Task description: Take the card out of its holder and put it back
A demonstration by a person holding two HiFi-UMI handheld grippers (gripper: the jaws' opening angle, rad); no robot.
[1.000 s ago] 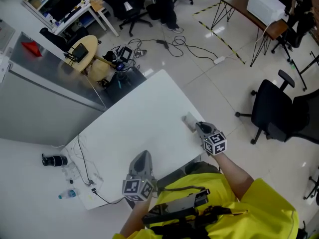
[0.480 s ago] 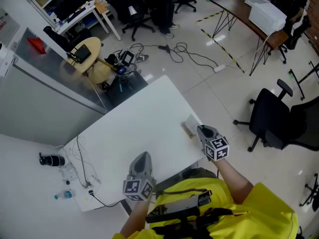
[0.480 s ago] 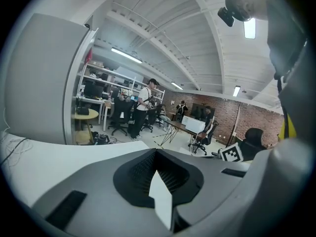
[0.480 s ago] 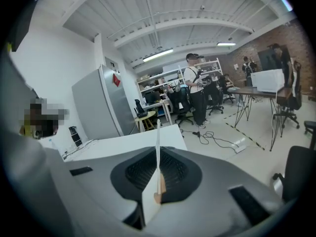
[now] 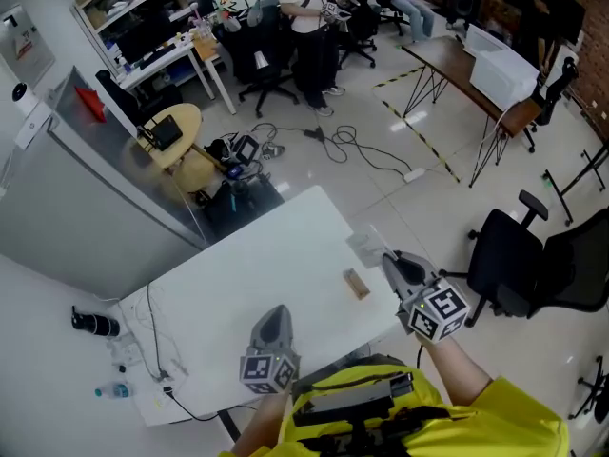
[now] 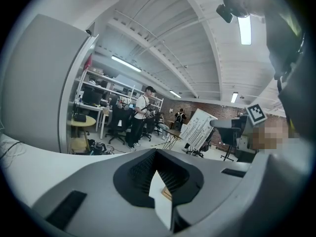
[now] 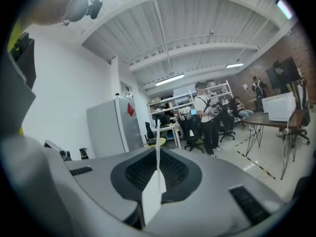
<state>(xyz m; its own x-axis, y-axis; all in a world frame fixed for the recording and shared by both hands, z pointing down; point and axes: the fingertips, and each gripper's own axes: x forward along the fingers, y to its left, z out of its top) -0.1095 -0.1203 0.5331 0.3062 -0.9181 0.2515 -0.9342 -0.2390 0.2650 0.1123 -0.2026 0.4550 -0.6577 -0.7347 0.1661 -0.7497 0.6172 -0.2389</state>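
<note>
**Card out of the holder, lifted clear by the right tongs**

Half a second ago the right tongs (image 5: 392, 258) had their tip down at the holder near the desk's right edge. They have since risen, and the card (image 5: 365, 246) has come away with them. The holder (image 5: 356, 283), a small wooden block, now sits bare on the white desk (image 5: 266, 255).

The right gripper view shows these tongs pressed onto the card, which stands edge-on between the jaws as a thin pale line rising past their tips. In the head view the card shows as a pale sheet reaching out from the tip toward 10 o'clock, above the desk.

The left tongs (image 5: 277, 314) rest low near the desk's front edge. Their jaws look slightly apart with nothing held, and a strip of desk and a bit of wood show through the gap.

The first half of the task looks done and the return is not yet begun. From the card, the holder lies at about 6 o'clock and near. From the right tongs' tip it lies at about 8 o'clock. Its long axis runs roughly from 11 to 5 o'clock, so the card's lower edge will probably need to line up with that before it goes down. The right hand is much the nearer; the left tongs are well apart, at about 8 o'clock from the holder.
</note>
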